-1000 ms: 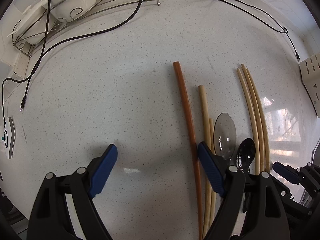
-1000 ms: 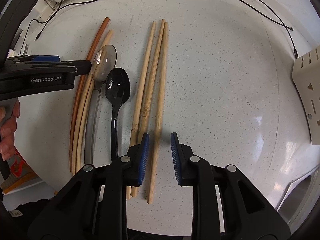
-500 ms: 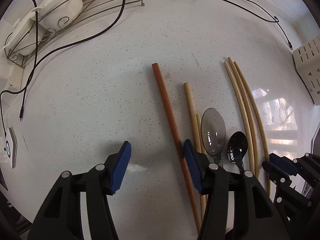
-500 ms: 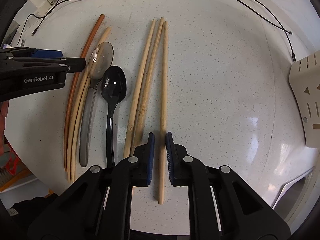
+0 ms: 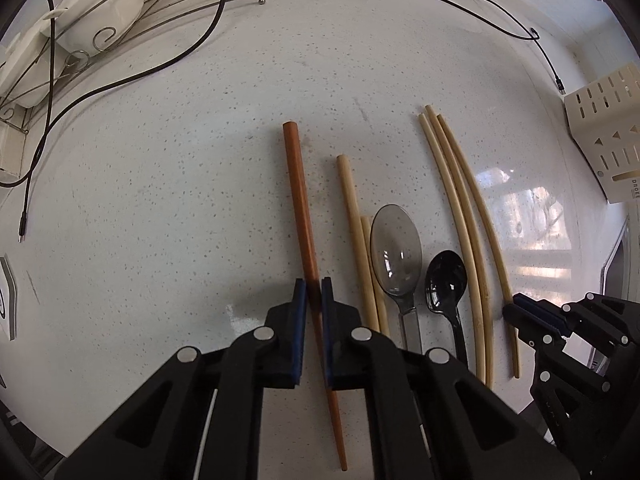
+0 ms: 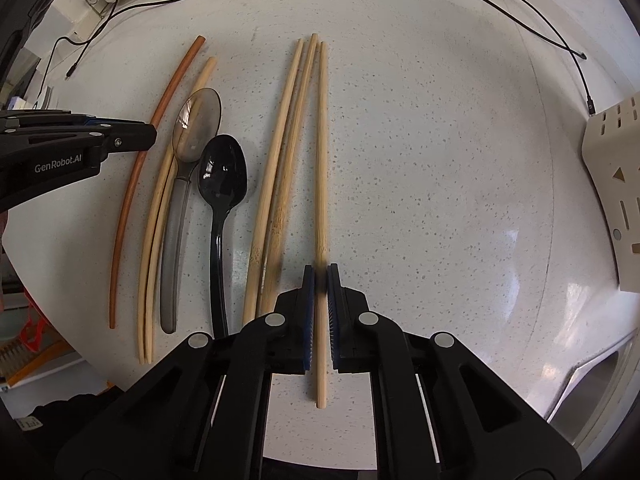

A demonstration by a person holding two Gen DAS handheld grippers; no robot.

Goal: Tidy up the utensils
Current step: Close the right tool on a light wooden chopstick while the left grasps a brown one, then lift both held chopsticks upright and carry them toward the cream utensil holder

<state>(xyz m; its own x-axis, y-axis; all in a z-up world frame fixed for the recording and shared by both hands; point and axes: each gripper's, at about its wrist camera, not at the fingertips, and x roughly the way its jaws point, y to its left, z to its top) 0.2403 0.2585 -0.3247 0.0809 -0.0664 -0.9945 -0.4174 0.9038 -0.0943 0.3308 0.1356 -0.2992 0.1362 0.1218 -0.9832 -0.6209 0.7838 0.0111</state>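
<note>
**Utensils on white speckled counter**

Left wrist view: red-brown chopstick [image 5: 301, 216] pinched by left gripper [image 5: 314, 292]; clear spoon [image 5: 395, 250], black spoon [image 5: 446, 282] alongside.

Right wrist view: bamboo chopstick [image 6: 321, 168] clamped in right gripper [image 6: 320, 278], beside two others [image 6: 280, 168].

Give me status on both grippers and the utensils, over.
Left gripper shut on reddish-brown wooden chopstick. Right gripper shut on outermost pale bamboo chopstick. Clear grey plastic spoon and black plastic spoon lie between; nothing blocking.

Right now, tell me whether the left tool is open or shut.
Shut. In the left wrist view the left tool has both blue pads pressed against the reddish-brown chopstick lying on the counter.
</note>
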